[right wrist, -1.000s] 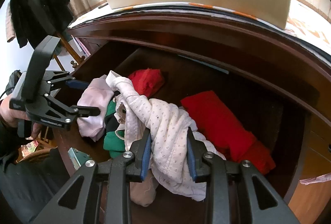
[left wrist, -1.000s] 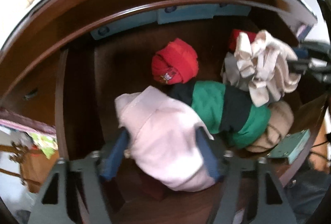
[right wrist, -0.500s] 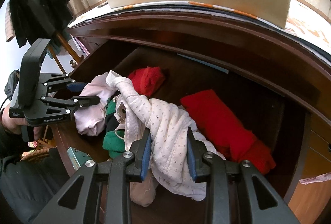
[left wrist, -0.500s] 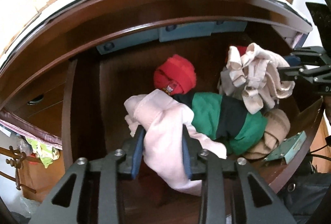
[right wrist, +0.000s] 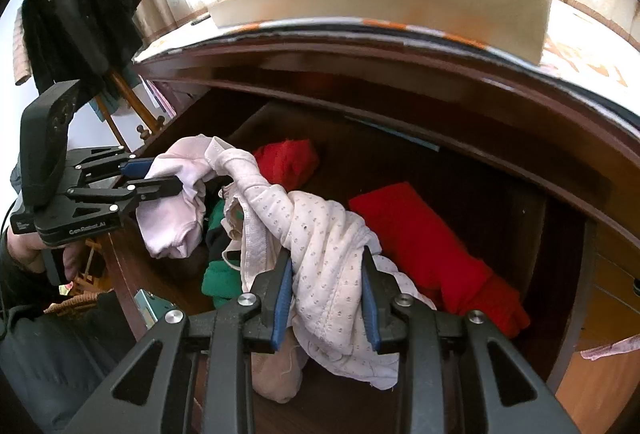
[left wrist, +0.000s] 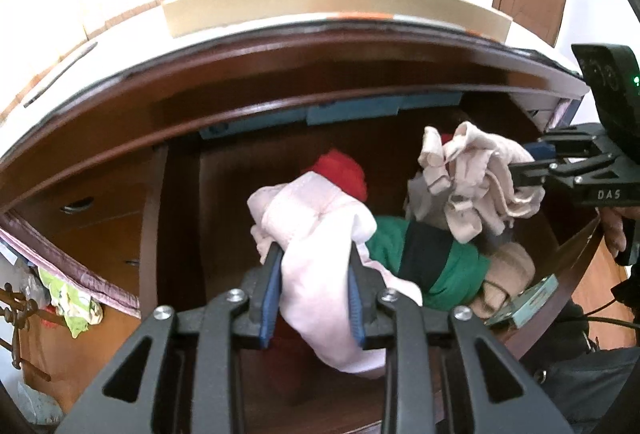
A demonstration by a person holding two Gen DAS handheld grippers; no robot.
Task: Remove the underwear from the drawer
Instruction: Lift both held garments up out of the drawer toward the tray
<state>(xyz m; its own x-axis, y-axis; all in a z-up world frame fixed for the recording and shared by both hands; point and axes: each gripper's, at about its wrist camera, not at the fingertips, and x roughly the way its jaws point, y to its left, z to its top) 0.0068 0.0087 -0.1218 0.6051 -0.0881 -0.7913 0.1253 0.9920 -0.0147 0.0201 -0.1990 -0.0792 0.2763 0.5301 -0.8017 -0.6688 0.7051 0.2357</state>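
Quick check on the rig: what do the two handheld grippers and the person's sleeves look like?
Both the left gripper and the right gripper are black angular frames with silver screws and blue pads on the fingers. White lettering marks their sides. The sleeves are dark.

Soft cloth in a polished wooden drawer (left wrist: 180, 201)

Dark, glossy wood forms the drawer walls. The pale pink underwear (left wrist: 316, 246) is smooth knit cloth; the white dotted garment (right wrist: 328, 254) looks textured. The left gripper (left wrist: 314, 298) and right gripper (right wrist: 326, 298) are matt black plastic with blue pads (left wrist: 267, 298) and shiny metal screws (left wrist: 164, 312).
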